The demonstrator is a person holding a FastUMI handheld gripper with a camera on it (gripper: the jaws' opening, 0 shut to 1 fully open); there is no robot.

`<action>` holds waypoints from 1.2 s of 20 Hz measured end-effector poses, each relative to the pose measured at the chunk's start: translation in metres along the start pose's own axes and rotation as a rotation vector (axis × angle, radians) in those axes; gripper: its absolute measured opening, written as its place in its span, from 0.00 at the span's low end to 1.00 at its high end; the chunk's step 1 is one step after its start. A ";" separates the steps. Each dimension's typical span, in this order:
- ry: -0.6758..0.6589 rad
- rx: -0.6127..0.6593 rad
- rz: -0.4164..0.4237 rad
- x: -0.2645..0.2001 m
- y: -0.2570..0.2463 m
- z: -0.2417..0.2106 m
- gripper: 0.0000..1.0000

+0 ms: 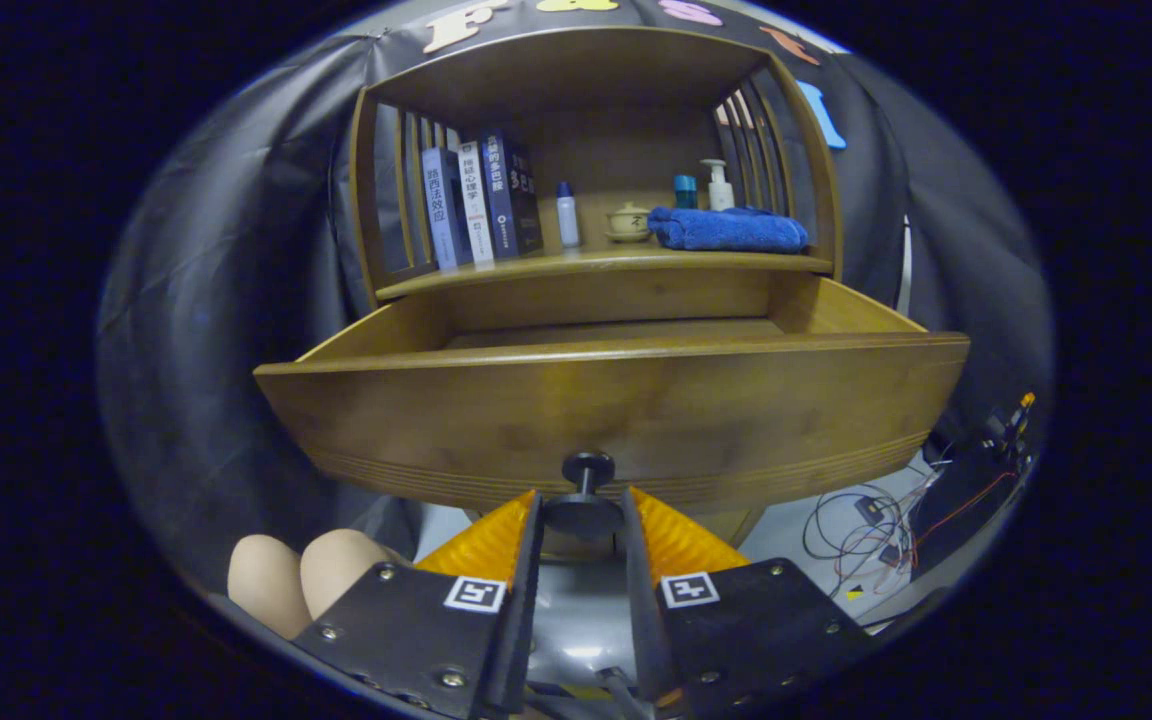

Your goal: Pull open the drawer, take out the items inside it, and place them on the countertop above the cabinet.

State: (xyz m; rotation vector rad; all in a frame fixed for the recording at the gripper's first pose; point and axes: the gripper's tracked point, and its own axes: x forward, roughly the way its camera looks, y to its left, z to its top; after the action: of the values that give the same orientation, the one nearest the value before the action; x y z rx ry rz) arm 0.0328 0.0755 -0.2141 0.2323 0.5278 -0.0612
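Pinching one knob, the hand-held gripper holds one open drawer; three books above.

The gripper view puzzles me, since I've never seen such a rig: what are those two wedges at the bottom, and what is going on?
The camera rides on a hand-held gripper and looks forward along its two fingers, your wedges. They sit either side of a round knob on a wooden drawer, which is pulled out; whether they press it is unclear, and so is the drawer's inside. On the shelf above stand books, a small bottle, a lidded cup, a pump bottle and a folded blue towel. Fingertips of the person's hand show beside the gripper.
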 end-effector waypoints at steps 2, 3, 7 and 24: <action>-0.011 0.004 -0.004 -0.014 -0.001 0.002 0.42; -0.025 0.005 -0.005 -0.022 -0.002 0.008 0.42; -0.137 -0.019 -0.003 -0.043 -0.003 0.059 0.42; 0.187 -0.174 0.119 0.108 0.017 0.132 0.42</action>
State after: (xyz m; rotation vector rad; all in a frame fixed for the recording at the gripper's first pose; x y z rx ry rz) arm 0.1928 0.0611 -0.1542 0.0993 0.7004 0.1226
